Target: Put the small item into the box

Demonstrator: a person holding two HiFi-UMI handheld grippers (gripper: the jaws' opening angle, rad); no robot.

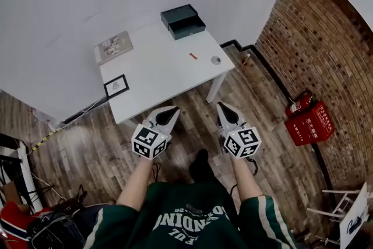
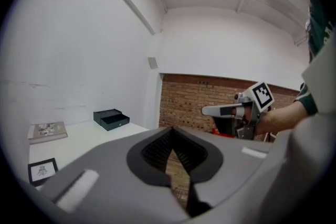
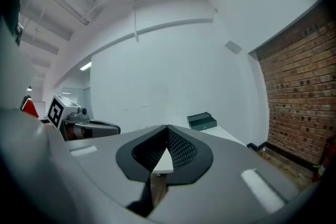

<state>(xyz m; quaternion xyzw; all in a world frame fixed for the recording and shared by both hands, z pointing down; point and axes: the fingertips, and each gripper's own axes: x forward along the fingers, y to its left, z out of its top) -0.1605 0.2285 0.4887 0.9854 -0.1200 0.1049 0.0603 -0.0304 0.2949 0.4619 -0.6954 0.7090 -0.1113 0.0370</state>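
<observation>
Wooden floor and a brick wall flanked the white desk (image 1: 157, 76), where the small red item (image 1: 193, 56) lay flat toward its right end, well apart from the dark box (image 1: 182, 20) at the far corner. The left tool (image 1: 173, 109) and right tool (image 1: 222, 107) hung short of the desk, each pressed together on nothing. So small and flat a piece would probably skid toward the desk's edge under a careless pinch.
</observation>
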